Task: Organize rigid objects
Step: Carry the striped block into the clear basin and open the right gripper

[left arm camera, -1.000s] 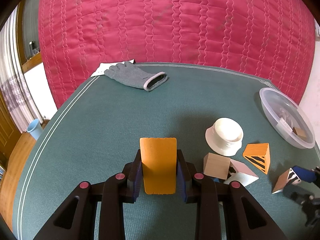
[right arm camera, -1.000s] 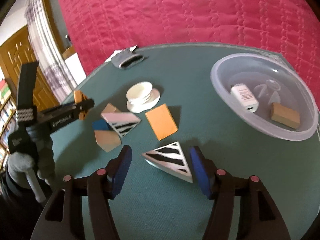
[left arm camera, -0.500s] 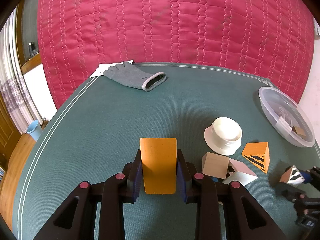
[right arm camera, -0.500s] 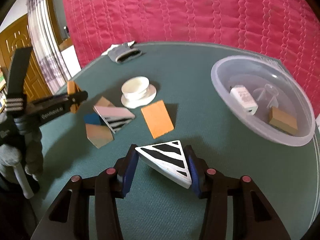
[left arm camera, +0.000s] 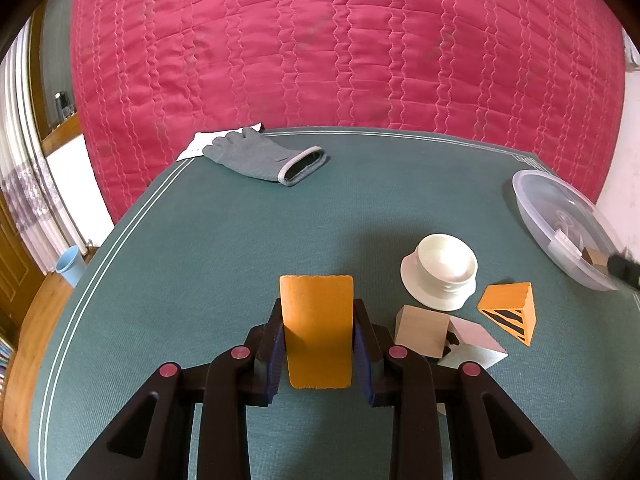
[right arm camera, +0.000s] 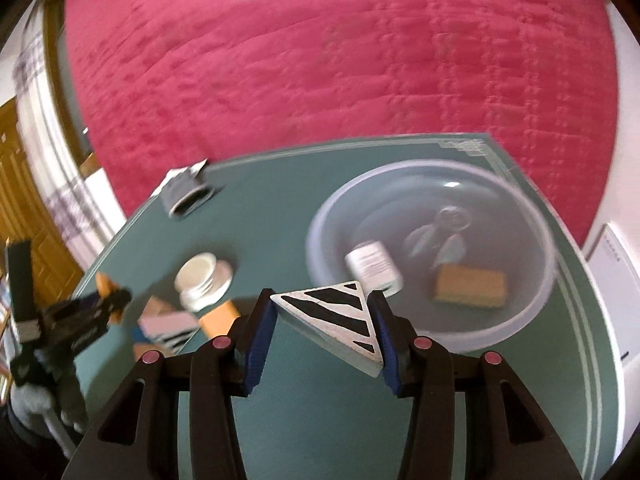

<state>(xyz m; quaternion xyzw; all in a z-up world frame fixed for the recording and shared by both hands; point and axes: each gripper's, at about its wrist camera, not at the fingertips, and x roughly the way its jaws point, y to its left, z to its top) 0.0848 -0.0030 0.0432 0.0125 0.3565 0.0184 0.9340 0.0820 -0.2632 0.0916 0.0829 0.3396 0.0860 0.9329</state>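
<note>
My left gripper [left arm camera: 318, 320] is shut on a flat orange block [left arm camera: 316, 332], held upright just above the green table [left arm camera: 200, 280]. My right gripper [right arm camera: 322, 312] is shut on a white wedge with black stripes [right arm camera: 336, 320], lifted off the table in front of the clear plastic bowl [right arm camera: 520, 312]. In the bowl lie a white bottle [right arm camera: 374, 266] and a tan block [right arm camera: 470, 286]. In the left wrist view the bowl [left arm camera: 536, 216] is at the far right, and a dark blurred part of the right gripper crosses its near rim.
A white cup on a saucer [left arm camera: 440, 272], an orange striped wedge [left arm camera: 508, 308], a plain wooden cube [left arm camera: 420, 330] and a pale wedge [left arm camera: 474, 346] sit right of the left gripper. A grey glove [left arm camera: 264, 156] lies on paper [left arm camera: 200, 146] at the far edge.
The right gripper shut on the striped wedge, raised it off the table and carried it toward the bowl. The left gripper and its orange block stayed where they were.
</note>
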